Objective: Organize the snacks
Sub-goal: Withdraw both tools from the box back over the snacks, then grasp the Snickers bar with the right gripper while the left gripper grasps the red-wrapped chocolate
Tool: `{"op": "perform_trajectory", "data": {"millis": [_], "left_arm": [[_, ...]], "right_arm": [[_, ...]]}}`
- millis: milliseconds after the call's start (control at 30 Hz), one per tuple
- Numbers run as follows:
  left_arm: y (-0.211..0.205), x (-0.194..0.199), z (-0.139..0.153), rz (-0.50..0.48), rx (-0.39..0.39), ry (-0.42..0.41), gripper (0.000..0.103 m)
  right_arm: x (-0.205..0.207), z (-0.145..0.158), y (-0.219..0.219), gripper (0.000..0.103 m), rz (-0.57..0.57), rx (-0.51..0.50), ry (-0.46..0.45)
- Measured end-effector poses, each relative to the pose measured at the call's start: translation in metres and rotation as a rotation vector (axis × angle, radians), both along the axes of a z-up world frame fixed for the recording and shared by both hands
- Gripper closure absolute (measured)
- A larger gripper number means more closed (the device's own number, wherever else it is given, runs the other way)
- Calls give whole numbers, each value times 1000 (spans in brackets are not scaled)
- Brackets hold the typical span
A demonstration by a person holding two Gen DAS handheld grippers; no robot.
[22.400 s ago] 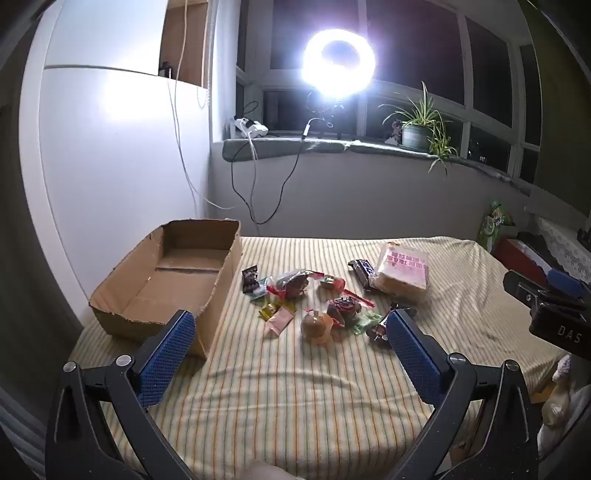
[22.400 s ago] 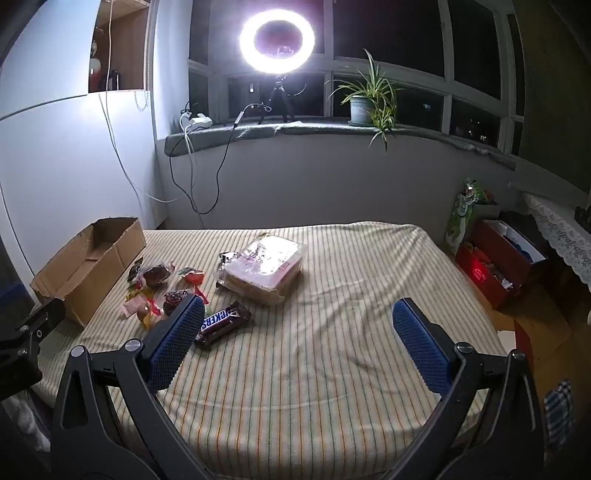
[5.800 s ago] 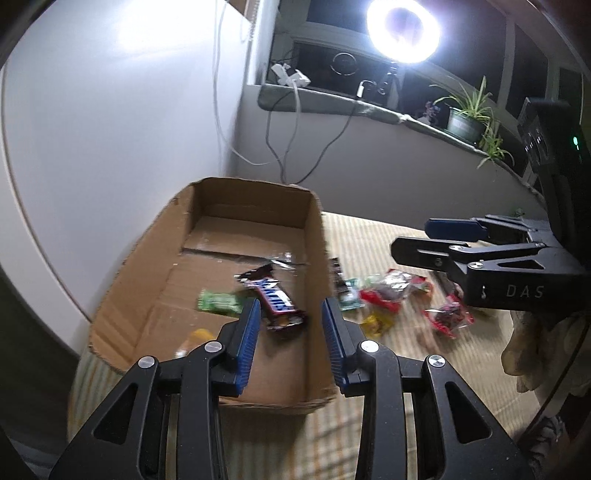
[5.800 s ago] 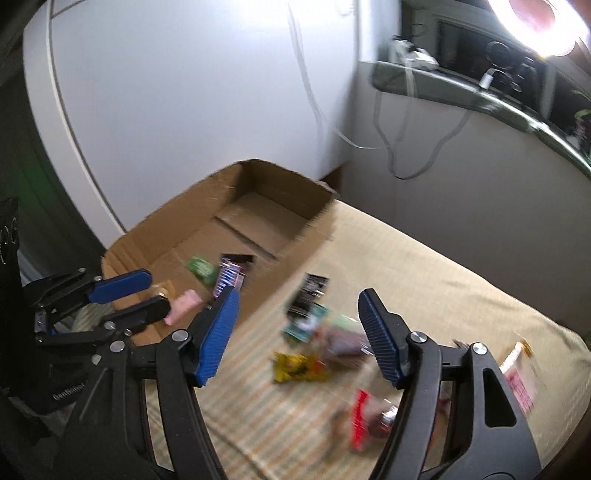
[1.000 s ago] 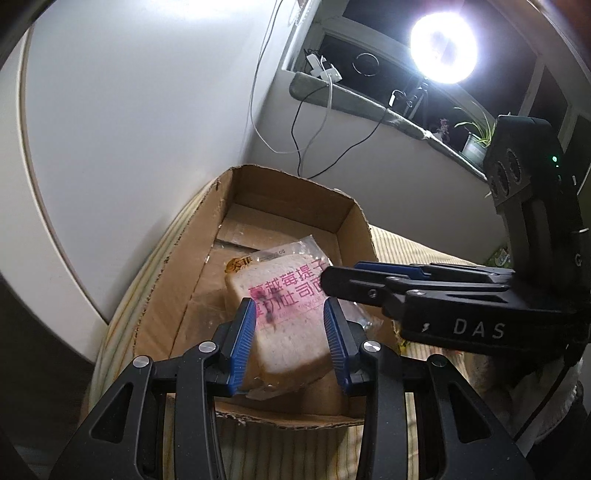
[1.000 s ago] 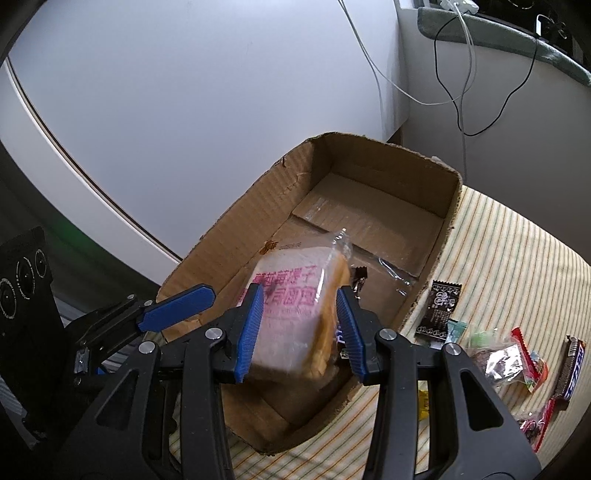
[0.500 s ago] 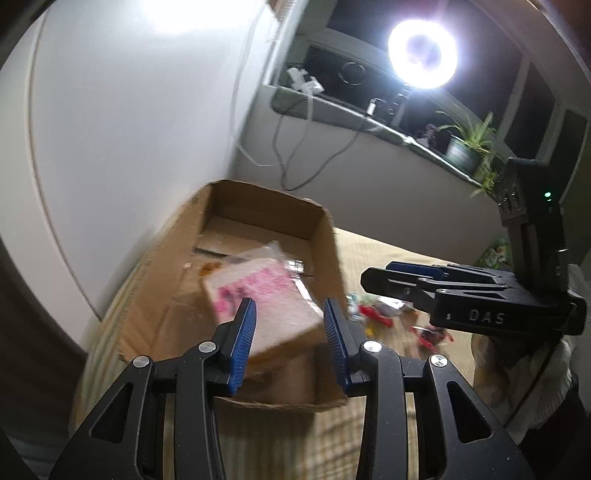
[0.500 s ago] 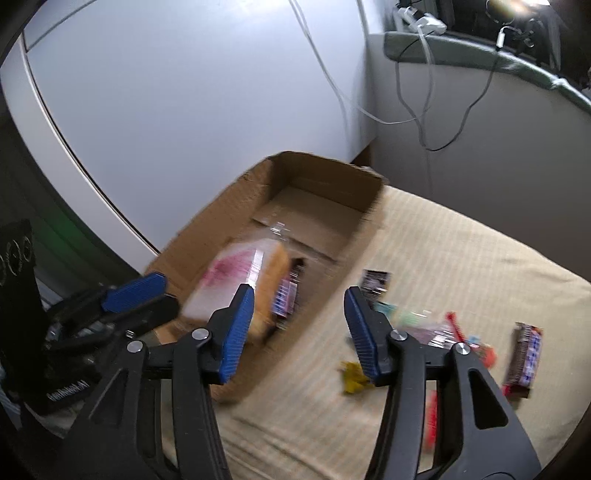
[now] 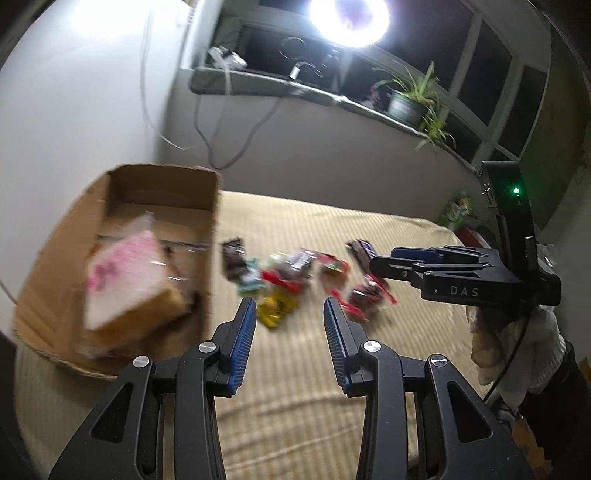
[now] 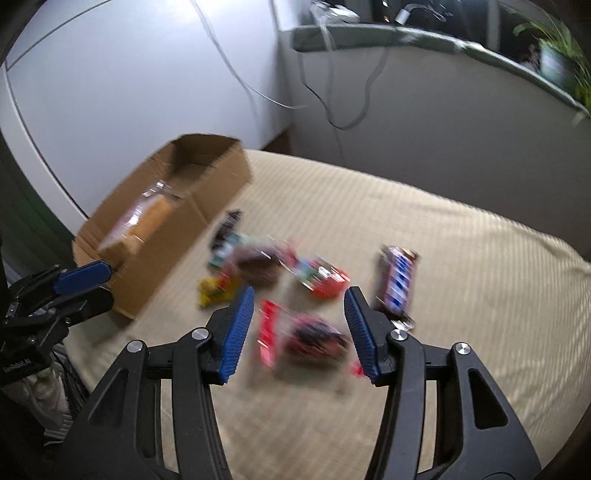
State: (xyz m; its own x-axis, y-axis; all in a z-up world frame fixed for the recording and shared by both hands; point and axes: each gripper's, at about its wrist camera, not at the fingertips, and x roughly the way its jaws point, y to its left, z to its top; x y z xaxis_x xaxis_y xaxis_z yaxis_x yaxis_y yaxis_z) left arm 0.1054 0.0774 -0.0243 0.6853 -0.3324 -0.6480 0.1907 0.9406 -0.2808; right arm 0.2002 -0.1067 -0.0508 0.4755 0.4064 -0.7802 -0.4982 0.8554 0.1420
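The cardboard box (image 9: 44, 258) stands at the left of the bed and holds the bagged bread (image 9: 125, 280), which also shows in the right wrist view (image 10: 147, 218). Several small snack packets (image 9: 291, 269) lie in a loose cluster to the right of the box. My left gripper (image 9: 290, 317) is open and empty, above the bed just right of the box. My right gripper (image 10: 299, 306) is open and empty, over a red packet (image 10: 314, 339). A dark candy bar (image 10: 397, 280) lies to its right. Both views are motion-blurred.
The striped bedspread (image 9: 295, 406) covers the bed. A white wall (image 9: 74, 110) stands behind the box. A windowsill (image 9: 295, 88) carries cables, a ring light (image 9: 349, 14) and a potted plant (image 9: 410, 99). Storage boxes (image 9: 465, 221) sit at the far right.
Both grippers have let go of the bread, which now lies in the box. Both have swung right, away from the box and toward the snack cluster.
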Motion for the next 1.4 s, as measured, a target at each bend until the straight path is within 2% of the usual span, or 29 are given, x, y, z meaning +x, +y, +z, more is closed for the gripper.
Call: {"op": "perform_trajectory", "data": {"millis": [300, 400, 500, 600, 933, 1200, 1300, 1400], "left_arm": [[-40, 13, -21, -71, 6, 62, 68], [-53, 18, -22, -99, 10, 64, 64], [-66, 25, -22, -127, 17, 63, 48], [-80, 33, -24, -149, 34, 63, 42], [-119, 68, -43, -217, 149, 80, 42], [-123, 79, -53, -210, 139, 104, 42], [-121, 81, -56, -206, 124, 124, 54], [-116, 83, -55, -204, 93, 129, 59]], "right_arm": [[7, -23, -53, 50, -82, -17, 36], [14, -29, -64, 49, -108, -14, 45], [27, -33, -71, 39, -133, 1, 60], [37, -35, -71, 38, -133, 11, 69], [72, -49, -52, 38, -120, 18, 127], [83, -60, -39, 39, -115, 8, 159], [84, -62, -36, 47, -115, -1, 162], [84, -63, -35, 54, -117, -9, 162]]}}
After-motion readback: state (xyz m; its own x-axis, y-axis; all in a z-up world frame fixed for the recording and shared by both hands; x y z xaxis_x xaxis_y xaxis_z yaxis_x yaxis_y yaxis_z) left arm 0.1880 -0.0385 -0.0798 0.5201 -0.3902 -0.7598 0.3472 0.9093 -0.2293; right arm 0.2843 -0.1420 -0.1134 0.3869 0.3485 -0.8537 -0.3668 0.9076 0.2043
